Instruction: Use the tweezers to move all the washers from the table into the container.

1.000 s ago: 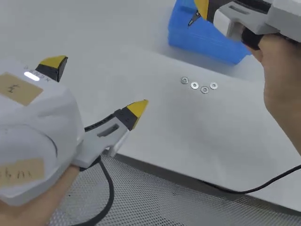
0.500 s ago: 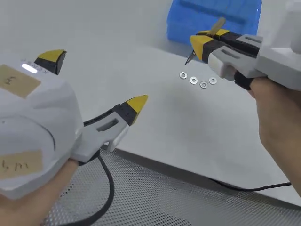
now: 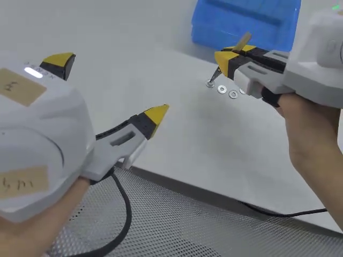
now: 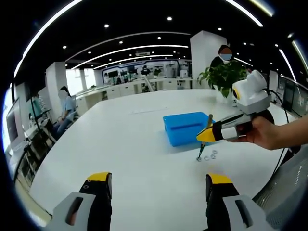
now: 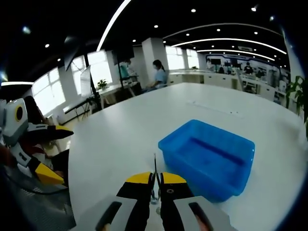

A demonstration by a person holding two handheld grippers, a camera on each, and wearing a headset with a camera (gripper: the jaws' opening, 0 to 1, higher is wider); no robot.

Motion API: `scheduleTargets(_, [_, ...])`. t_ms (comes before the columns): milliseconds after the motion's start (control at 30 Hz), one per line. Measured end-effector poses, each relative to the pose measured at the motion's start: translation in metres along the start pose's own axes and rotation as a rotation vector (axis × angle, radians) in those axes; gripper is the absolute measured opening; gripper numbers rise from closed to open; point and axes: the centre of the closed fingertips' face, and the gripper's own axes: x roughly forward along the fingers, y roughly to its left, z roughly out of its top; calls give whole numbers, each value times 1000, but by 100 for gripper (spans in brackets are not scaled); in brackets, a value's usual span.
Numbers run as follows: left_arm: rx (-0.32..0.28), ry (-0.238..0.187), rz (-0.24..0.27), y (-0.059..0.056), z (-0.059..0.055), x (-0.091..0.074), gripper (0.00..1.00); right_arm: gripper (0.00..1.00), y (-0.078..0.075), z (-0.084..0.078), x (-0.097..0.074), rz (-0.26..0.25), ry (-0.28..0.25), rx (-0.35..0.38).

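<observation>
Head view, right gripper (image 3: 227,55) jaws closed on tweezers (image 3: 216,73), tip at the row of washers (image 3: 222,89) just ahead of the jaws, blue container (image 3: 252,21) beyond them, left gripper (image 3: 107,88) jaws wide open.

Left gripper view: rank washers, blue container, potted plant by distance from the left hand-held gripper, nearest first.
From the left hand-held gripper:
1. washers: on the table, ahead and to the right.
2. blue container: just beyond the washers, mid-table.
3. potted plant: far back, upper right.
</observation>
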Motion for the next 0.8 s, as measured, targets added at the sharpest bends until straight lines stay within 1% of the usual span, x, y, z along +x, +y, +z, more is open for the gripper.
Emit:
scheduleTargets(67, [1, 0, -2, 0, 0, 0, 82, 3, -1, 1, -1, -5, 3, -16])
scheduleTargets(133, [1, 2, -2, 0, -1, 0, 82, 3, -3, 4, -2, -15, -6, -33])
scheduleTargets(267, [2, 4, 0, 0, -1, 0, 81, 3, -9, 2, 0, -13, 1, -5])
scheduleTargets(367, [2, 5, -1, 0, -1, 1, 81, 3, -4, 2, -1, -2, 1, -4])
scheduleTargets(467, [2, 7, 0, 0, -1, 1, 81, 3, -1, -1, 0, -2, 14, -42])
scheduleTargets(500, [0, 6, -1, -1, -1, 1, 81, 3, -1, 1, -1, -1, 6, -41])
scheduleTargets(533, [1, 5, 0, 0, -1, 1, 81, 3, -1, 2, -2, 4, 9, -31])
scheduleTargets(800, [1, 7, 1, 0, -1, 1, 81, 3, 1, 0, -3, 9, 16, -23])
